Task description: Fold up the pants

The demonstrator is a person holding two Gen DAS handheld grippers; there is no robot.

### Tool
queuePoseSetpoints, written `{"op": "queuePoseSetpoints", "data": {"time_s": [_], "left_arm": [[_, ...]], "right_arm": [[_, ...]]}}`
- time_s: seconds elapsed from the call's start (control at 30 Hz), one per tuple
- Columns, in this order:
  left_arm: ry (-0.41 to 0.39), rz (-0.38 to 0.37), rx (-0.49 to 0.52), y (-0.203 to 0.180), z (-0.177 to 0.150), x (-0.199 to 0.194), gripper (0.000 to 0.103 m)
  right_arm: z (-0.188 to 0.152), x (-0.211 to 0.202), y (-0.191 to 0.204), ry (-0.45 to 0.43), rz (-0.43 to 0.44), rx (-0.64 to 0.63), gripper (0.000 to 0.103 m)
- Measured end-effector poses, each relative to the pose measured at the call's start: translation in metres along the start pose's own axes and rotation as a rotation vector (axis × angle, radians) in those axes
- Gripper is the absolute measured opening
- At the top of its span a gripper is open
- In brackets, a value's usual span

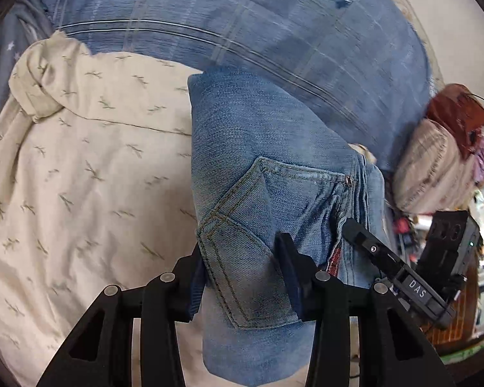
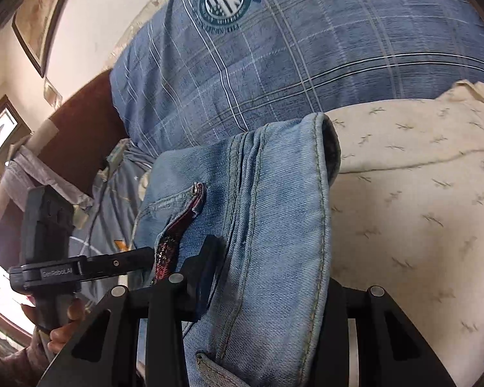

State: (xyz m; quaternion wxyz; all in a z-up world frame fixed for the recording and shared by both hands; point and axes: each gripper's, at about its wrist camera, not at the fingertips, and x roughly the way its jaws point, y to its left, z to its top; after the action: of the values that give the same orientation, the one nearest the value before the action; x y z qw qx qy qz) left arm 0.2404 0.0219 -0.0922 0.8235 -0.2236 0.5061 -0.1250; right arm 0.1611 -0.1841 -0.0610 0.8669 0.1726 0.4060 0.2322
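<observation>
Now both grippers are clamping the jeans (image 1: pixel 258 148), which are hanging folded between the jaws above a cream sheet (image 1: pixel 90 167). Left gripper (image 1: pixel 242 271) is pinching denim at the back pocket. Right gripper (image 2: pixel 271 277) is gripping the seamed edge beside it, its far finger hiding behind cloth. A plaid pillow (image 2: pixel 306 48) is lying beyond.

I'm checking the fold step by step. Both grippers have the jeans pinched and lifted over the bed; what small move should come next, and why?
Probably carry the jeans forward and lay them flat on the cream sheet: left gripper and right gripper both clamp denim, and it hangs bunched.
</observation>
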Motion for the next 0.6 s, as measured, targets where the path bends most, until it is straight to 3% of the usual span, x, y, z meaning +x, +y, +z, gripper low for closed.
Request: {"op": "queuePoseSetpoints", "data": {"time_s": [0.1,0.17,0.23,0.37,0.5,0.57,0.6], "left_arm": [[0.033,0.077,-0.022,0.010,0.006,0.035,0.044],[0.033,0.116,-0.041,0.013,0.006,0.055,0.050],[0.008,0.111,-0.037,0.007,0.002,0.064,0.055],[-0.009,0.122,-0.023,0.000,0.000,0.062,0.055],[-0.035,0.167,-0.005,0.005,-0.011,0.030,0.055],[-0.079,0.251,0.049,-0.001,-0.022,0.009,0.054],[-0.110,0.314,0.084,-0.007,-0.030,0.001,0.055]], "right_arm": [[0.002,0.038,0.002,0.042,-0.080,-0.045,0.042],[-0.004,0.062,0.001,0.081,-0.179,-0.100,0.054],[-0.009,0.066,-0.001,0.058,-0.214,-0.138,0.063],[-0.006,0.054,-0.011,0.046,-0.184,-0.092,0.067],[-0.003,0.019,-0.018,-0.020,-0.139,-0.007,0.070],[-0.006,0.002,-0.012,-0.038,-0.169,-0.005,0.092],[-0.007,-0.006,-0.008,-0.033,-0.202,-0.008,0.097]]}}
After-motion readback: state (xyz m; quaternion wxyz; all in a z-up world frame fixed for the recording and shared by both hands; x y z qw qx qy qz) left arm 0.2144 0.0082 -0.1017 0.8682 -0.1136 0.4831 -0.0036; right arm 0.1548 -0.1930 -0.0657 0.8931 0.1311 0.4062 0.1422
